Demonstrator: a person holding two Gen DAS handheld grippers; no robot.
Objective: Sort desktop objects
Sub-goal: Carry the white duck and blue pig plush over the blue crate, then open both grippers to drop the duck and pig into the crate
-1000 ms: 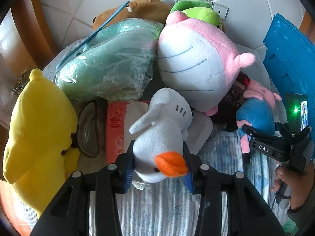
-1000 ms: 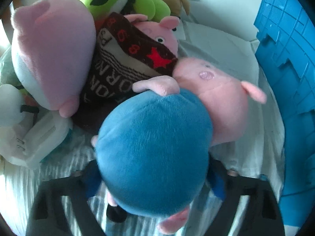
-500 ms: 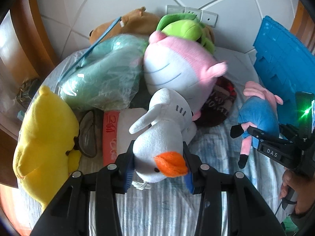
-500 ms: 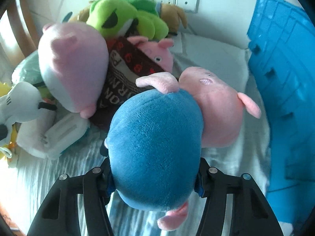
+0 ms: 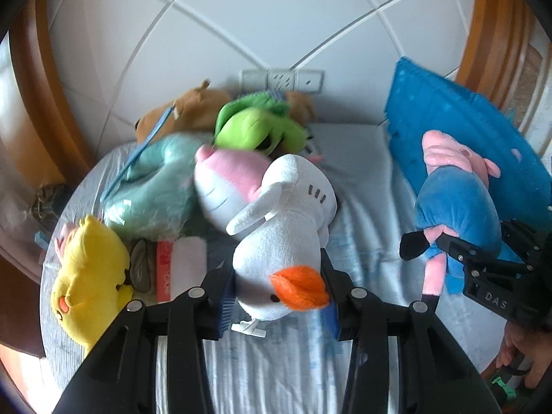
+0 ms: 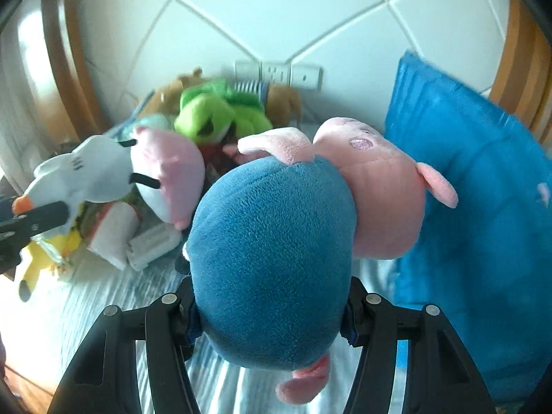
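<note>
While both toys hang clear above the bed (image 5: 362,186), keep the left hand-held gripper (image 5: 276,305) clamped on the white duck (image 5: 283,241) & the right hand-held gripper (image 6: 272,314) on the blue pig (image 6: 272,241), then carry steady w/o snagging the pile toward the blue crate (image 6: 483,214).
</note>
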